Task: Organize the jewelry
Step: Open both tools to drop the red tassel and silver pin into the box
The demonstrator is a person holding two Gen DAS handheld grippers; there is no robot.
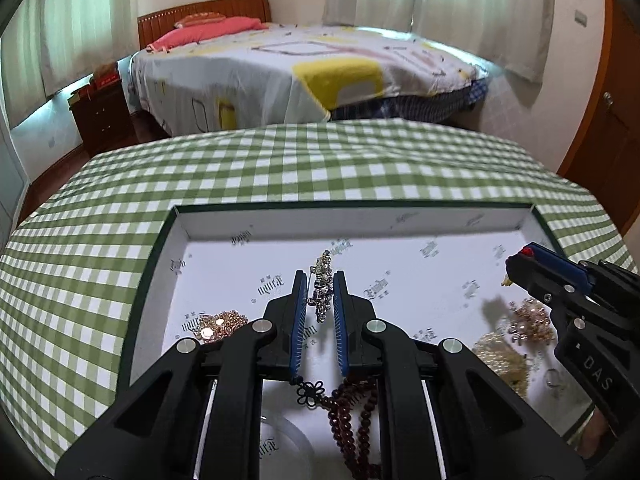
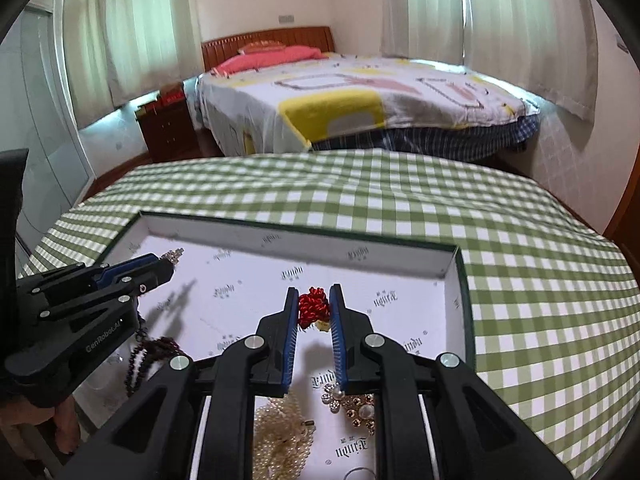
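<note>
Over the white-lined tray (image 1: 208, 236) on the green-checked bench (image 1: 280, 168), both grippers hang with a piece pinched. The left gripper (image 1: 320, 280) has its jaws clamped on a silver rhinestone brooch (image 1: 323, 280), held near the tray's middle. The right gripper (image 2: 314, 296) has its jaws clamped on a red knotted ornament (image 2: 313, 306), held toward the tray's right wall.

All the jewelry in view lies inside the tray: a rose-gold chain heap (image 1: 218, 322) toward its left wall, dark red prayer beads (image 1: 352, 412) with a black knot at its near edge, a pearl strand (image 2: 284, 432) and a gold-and-pearl brooch (image 2: 358, 410) near its right front. My guess is the gathering is mostly done, while the two held pieces remain to be set down. The heaps look loosely piled, so tidying may remain. A clear ring-like item at the near edge is too faint to name.
</note>
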